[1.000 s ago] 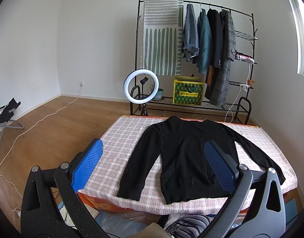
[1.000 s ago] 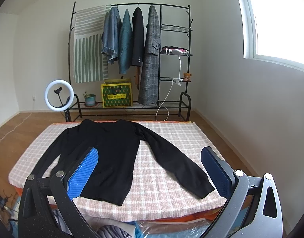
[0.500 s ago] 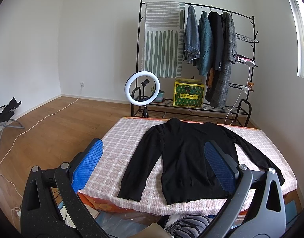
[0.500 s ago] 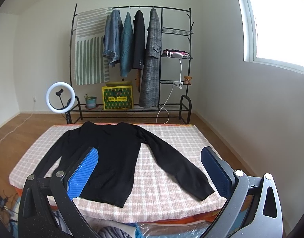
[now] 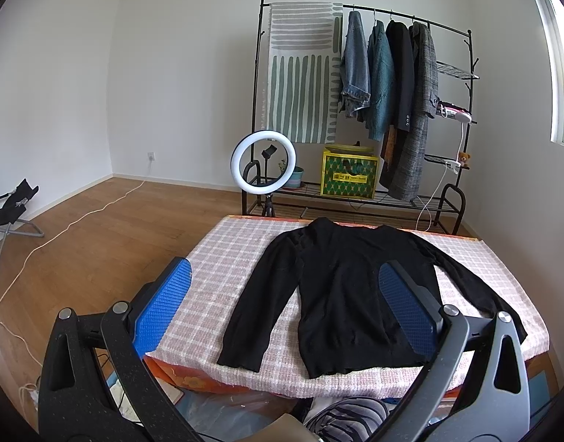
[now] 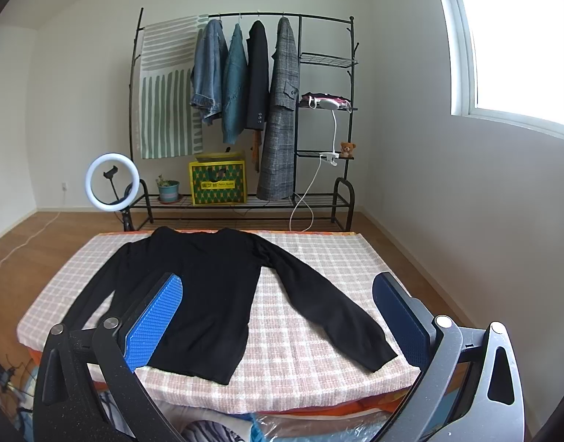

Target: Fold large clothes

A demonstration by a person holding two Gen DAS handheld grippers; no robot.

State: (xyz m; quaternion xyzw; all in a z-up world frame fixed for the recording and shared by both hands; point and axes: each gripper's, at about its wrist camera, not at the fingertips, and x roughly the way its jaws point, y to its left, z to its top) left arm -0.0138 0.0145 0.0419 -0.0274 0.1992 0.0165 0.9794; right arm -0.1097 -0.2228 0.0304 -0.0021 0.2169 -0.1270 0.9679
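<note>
Sweater (image 5: 348, 294) lies flat on the table (image 5: 223, 276), hem at the near edge, sleeves splayed toward both near corners, ready for folding. Your left gripper (image 5: 285, 316) and right gripper (image 6: 282, 316) hang short of it, jaws wide, holding nothing.

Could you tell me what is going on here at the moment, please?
A person holds two handheld grippers above the near edge of a table covered with a checked cloth. A black long-sleeved sweater lies flat on it, unfolded, sleeves spread out to both sides. The left gripper and the right gripper are both open and touch nothing, so the folding has not begun. A clothes rack stands against the far wall.
</note>
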